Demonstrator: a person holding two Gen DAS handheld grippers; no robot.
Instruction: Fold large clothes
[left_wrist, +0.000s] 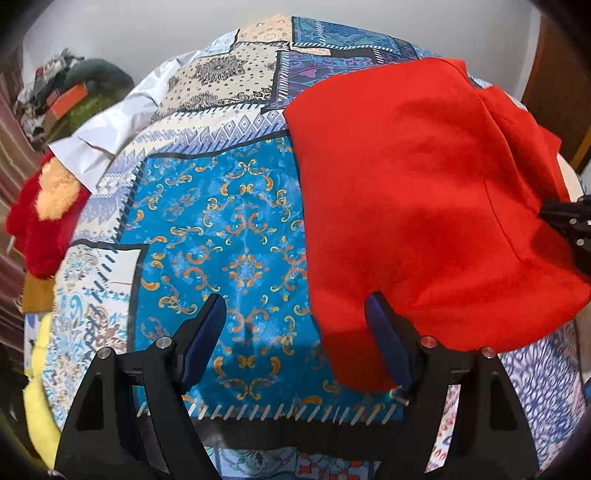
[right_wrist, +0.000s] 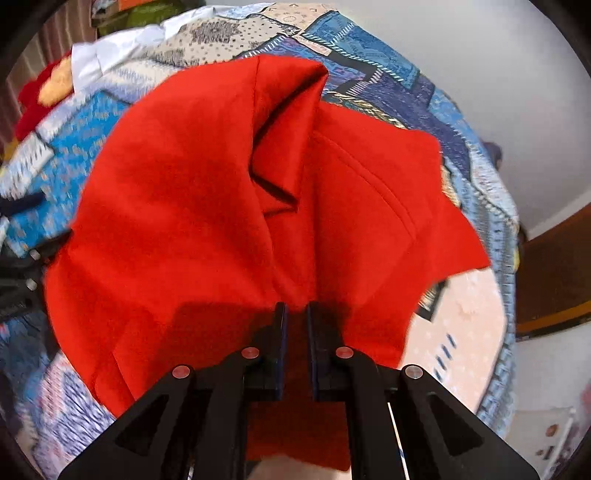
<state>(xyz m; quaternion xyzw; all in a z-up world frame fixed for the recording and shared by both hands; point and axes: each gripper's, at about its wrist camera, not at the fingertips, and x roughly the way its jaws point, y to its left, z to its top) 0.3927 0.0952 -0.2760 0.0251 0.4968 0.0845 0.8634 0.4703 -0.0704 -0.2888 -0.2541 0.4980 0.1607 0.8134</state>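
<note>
Right wrist view alone shows right gripper (right_wrist: 295, 314) clenched on red garment (right_wrist: 192, 206); left gripper (left_wrist: 295, 314) released over patchwork bedspread (left_wrist: 229, 229); white cloth (left_wrist: 107, 136) beyond.

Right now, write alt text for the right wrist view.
The right hand-held gripper is shut on a red garment, which lies rumpled across a blue patchwork bedspread. A white cloth lies at the far left.

Plain pale wall (left_wrist: 129, 33); patchwork-covered bed (left_wrist: 229, 229); brown wooden door (right_wrist: 550, 266)
</note>
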